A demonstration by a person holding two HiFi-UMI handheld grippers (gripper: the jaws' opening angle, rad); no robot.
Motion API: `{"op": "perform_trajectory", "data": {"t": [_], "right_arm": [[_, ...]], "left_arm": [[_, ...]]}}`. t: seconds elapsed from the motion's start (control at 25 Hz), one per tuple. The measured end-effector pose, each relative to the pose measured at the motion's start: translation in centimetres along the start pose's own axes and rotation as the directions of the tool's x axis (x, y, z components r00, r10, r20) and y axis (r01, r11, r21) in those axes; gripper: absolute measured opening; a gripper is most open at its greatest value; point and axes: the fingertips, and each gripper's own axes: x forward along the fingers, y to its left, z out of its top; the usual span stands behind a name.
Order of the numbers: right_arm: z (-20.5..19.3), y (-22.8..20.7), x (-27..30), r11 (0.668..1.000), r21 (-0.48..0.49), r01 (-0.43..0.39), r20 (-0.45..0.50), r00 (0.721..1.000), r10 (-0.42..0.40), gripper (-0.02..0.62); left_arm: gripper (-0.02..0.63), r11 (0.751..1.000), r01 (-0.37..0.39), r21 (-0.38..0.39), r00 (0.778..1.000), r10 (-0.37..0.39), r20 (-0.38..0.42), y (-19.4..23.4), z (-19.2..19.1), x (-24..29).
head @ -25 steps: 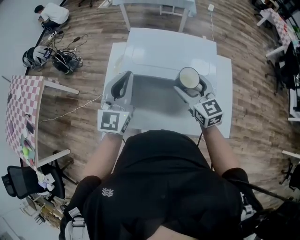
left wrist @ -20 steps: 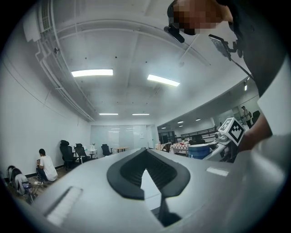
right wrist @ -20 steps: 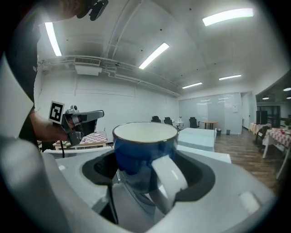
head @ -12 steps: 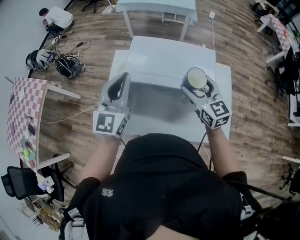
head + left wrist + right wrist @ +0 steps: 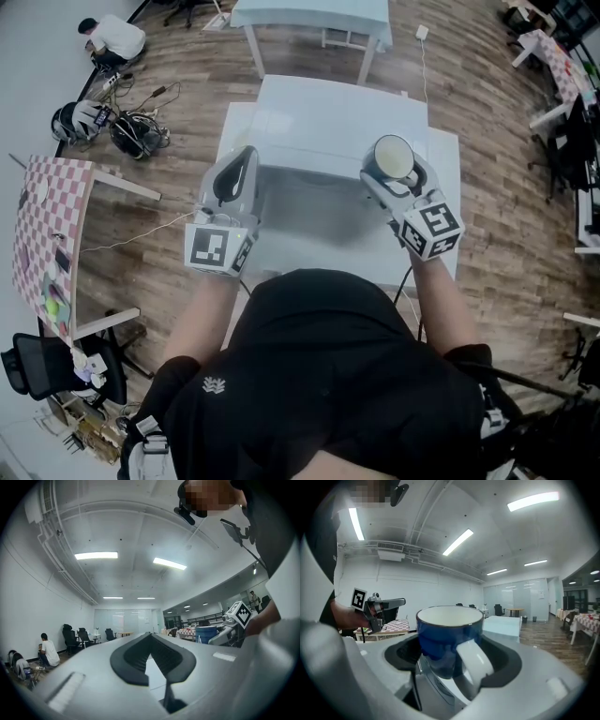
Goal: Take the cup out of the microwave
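Observation:
I hold a cup (image 5: 394, 156), blue outside and white inside, upright in my right gripper (image 5: 395, 171), which is shut on it. In the right gripper view the cup (image 5: 443, 639) sits between the jaws with its white handle (image 5: 472, 665) turned toward the camera. It hangs above the right end of the white microwave (image 5: 328, 112), seen from above on a white table (image 5: 448, 206). My left gripper (image 5: 243, 157) hovers at the microwave's left front corner, shut and empty. In the left gripper view, the left gripper (image 5: 150, 637) has pads that meet at their tips.
A checkered table (image 5: 42, 234) stands at the left, with an office chair (image 5: 37, 361) below it. Another white table (image 5: 314, 14) is beyond the microwave. A person (image 5: 112, 36) sits on the floor at top left beside bags (image 5: 103, 117). A cable (image 5: 141, 230) crosses the wood floor.
Over the last second both grippers moved slightly farther from me, with the cup still held in the right one. In the last half second almost nothing shifted.

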Motion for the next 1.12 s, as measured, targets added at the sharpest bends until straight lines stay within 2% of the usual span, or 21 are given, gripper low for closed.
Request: {"op": "perform_trajectory", "data": {"t": [0.68, 1.12], "right_arm": [[-1.5, -0.4, 0.2, 0.999, 0.022, 0.023, 0.001, 1.0, -0.023, 0.379], [-1.3, -0.9, -0.2, 0.999, 0.025, 0.045, 0.017, 0.999, -0.045, 0.379]], "left_arm": [[0.003, 0.999, -0.044, 0.02, 0.998, 0.044, -0.032, 0.8, -2.4, -0.9], [0.005, 0.999, -0.049, 0.022, 0.998, 0.049, -0.036, 0.5, -2.5, -0.7]]}}
